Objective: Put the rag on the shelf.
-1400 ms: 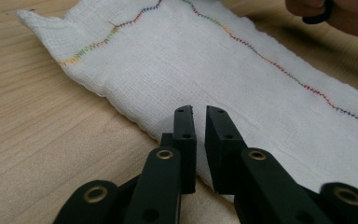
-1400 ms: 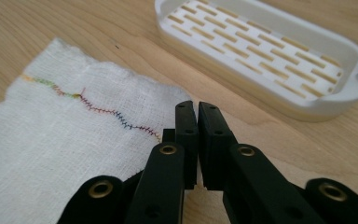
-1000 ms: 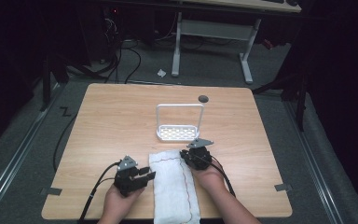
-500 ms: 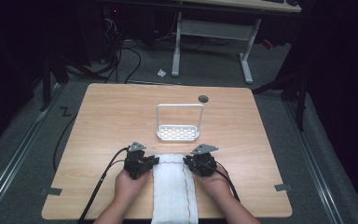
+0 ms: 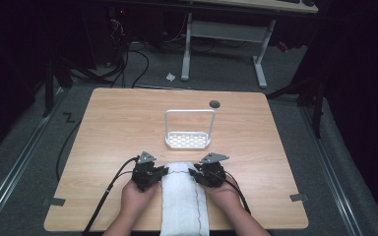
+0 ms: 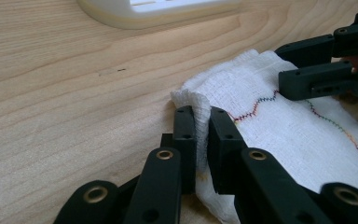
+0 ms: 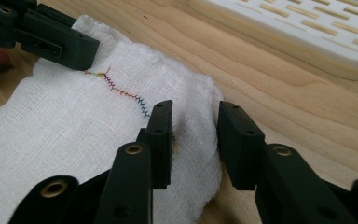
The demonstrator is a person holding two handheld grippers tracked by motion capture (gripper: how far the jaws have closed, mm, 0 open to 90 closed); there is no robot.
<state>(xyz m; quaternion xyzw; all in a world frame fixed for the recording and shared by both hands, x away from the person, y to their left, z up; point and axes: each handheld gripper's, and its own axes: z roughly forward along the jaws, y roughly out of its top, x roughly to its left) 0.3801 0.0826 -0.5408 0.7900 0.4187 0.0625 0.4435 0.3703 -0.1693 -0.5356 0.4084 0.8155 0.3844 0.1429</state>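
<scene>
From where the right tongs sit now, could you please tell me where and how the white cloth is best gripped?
Grip the white cloth at its far right corner, where the edge lies between the right tongs, whose jaws have just been opening. Come in low along the table, from the right. It lies flat and thin, so one jaw likely must slide under the edge, as the left tongs pinch theirs.

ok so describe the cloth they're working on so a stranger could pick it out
Start at the light wooden table and go to its near edge, between the person's two black tools. The white woven gauze cloth lies there as a long folded strip, in front of the white slotted plastic rack. A thin multicoloured zigzag stitch line marks it.
</scene>
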